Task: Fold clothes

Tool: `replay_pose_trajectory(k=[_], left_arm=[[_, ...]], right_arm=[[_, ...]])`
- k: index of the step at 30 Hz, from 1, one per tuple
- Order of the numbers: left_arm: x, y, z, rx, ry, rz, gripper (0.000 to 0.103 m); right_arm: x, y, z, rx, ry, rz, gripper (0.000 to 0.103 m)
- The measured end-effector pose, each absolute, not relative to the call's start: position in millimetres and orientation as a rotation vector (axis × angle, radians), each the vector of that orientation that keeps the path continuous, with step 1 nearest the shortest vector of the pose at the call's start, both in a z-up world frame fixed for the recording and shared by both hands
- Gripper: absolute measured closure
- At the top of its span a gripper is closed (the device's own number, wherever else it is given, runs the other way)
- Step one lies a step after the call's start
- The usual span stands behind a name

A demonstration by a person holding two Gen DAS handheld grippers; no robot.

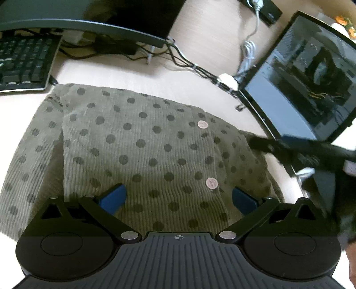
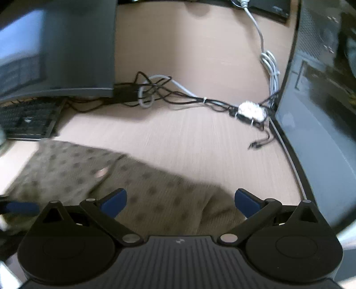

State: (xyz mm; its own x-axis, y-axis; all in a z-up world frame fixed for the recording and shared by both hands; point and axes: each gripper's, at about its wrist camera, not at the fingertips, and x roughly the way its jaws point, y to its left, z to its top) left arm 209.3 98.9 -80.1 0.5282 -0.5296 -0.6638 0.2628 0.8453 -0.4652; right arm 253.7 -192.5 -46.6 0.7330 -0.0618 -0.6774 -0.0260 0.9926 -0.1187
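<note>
Left gripper (image 1: 176, 199) wide open, empty, over dotted garment (image 1: 142, 151) flat on desk (image 1: 200, 44) | right gripper (image 2: 180, 200) open, empty | I judge: pre-grasp; next, pinch 1 edge.

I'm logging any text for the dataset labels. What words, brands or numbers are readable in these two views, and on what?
None can be read.
Black box at the desk's far edge: a small pale mark, too small to read.
Keyboard: key legends too small and blurred.
Polka-dot garment: dark stitching near its far left corner, not legible.
Tongs bodies: only a crosshair symbol, no text.
</note>
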Motion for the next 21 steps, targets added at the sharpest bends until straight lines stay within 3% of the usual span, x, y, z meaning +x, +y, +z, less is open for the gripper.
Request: replay_pose_trajectory(k=[4, 8, 16, 21], left_arm=[[200, 104, -77, -0.427, 0.892, -0.428, 0.0], [197, 98, -85, -0.466, 0.879, -0.445, 0.0], [250, 67, -86, -0.386, 0.888, -0.394, 0.0], [226, 48, -66, -0.306, 0.883, -0.439, 0.0]], right_arm=[[266, -203, -82, -0.278, 0.739, -0.046, 0.0], [246, -226, -97, -0.221, 0.725, -0.015, 0.0], [172, -257, -83, -0.077, 0.781, 0.113, 0.0], [148, -287, -63, -0.073, 0.706, 0.136, 0.0]])
